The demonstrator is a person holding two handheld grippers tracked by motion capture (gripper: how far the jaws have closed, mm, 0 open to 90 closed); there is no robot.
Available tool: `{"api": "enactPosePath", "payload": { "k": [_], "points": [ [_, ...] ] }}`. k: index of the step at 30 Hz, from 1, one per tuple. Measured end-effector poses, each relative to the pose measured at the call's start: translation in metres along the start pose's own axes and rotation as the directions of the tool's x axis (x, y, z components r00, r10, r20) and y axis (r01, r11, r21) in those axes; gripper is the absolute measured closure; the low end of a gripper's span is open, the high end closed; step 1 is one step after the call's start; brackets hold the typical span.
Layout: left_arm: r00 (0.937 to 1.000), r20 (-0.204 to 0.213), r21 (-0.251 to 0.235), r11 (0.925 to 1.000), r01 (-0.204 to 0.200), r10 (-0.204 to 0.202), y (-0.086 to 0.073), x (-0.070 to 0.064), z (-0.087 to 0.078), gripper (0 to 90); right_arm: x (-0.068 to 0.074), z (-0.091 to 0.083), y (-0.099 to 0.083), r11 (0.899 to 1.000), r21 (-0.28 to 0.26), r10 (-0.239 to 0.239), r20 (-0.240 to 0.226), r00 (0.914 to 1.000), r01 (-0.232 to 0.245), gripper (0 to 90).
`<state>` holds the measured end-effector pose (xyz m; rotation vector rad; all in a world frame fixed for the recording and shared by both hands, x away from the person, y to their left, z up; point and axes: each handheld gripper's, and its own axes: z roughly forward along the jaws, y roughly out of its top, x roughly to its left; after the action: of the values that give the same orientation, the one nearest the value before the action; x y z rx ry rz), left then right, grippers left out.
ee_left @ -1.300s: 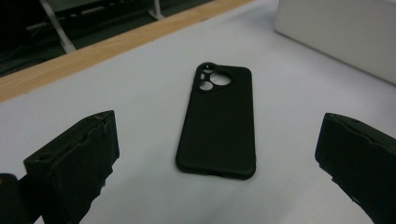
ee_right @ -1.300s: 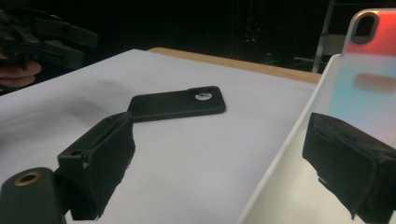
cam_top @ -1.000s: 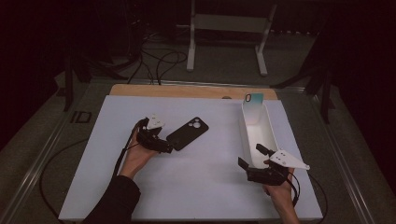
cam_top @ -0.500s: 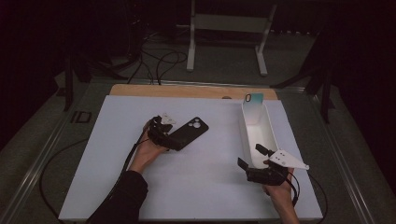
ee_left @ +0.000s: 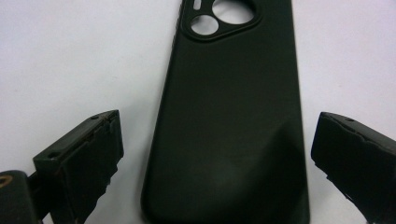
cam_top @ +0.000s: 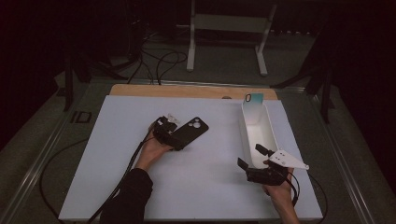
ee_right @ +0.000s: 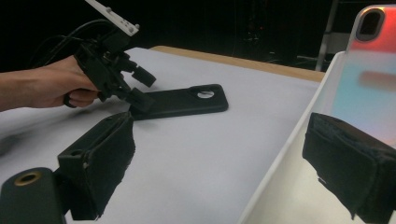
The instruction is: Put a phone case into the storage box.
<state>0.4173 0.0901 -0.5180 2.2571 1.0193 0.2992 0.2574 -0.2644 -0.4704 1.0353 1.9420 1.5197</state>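
A black phone case (cam_top: 191, 131) lies flat on the white table (cam_top: 116, 163), camera cutouts at its far end. My left gripper (cam_top: 174, 138) is open, one jaw on each side of the case's near end (ee_left: 233, 116), with small gaps between the jaws and the case's edges. The right gripper view shows that gripper (ee_right: 142, 88) low at the case (ee_right: 182, 100). My right gripper (cam_top: 250, 156) stands open at the near end of a long white tray (cam_top: 271, 130). A shiny translucent phone case (cam_top: 254, 100) stands upright at the tray's far end (ee_right: 369, 70).
A wooden board edge (cam_top: 187, 91) runs along the back of the table. A white stand (cam_top: 224, 23) and loose cables lie on the floor beyond. The left gripper's cable (cam_top: 126, 182) trails back along the forearm.
My left gripper has slid right and forward until its open jaws straddle the black case's near end. The right gripper has stayed still by the tray.
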Motion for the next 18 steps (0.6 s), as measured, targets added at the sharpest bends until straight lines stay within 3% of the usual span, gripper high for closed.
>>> {"api": "enactPosePath", "payload": {
  "k": [5, 11, 18],
  "points": [
    [0.9999, 0.010, 0.001, 0.9999, 0.013, -0.013, 0.0035, -0.0001, 0.0060, 4.5, -0.0007, 0.0000, -0.0002, 1.000, 0.001, 0.003, -0.002, 1.0000, -0.003, 9.1],
    [0.9998, 0.012, 0.030, 0.9994, -0.019, 0.019, 0.0032, -0.0041, 0.0117, 6.3, -0.0014, -0.0007, -0.0001, 1.000, -0.003, 0.002, 0.001, 1.0000, -0.002, 9.1],
    [0.9990, -0.003, 0.049, 0.9978, -0.044, 0.044, 0.0012, -0.0044, 0.0076, 11.8, -0.0019, -0.0015, -0.0002, 1.000, -0.004, 0.004, 0.005, 1.0000, -0.004, 9.1]
  ]
}}
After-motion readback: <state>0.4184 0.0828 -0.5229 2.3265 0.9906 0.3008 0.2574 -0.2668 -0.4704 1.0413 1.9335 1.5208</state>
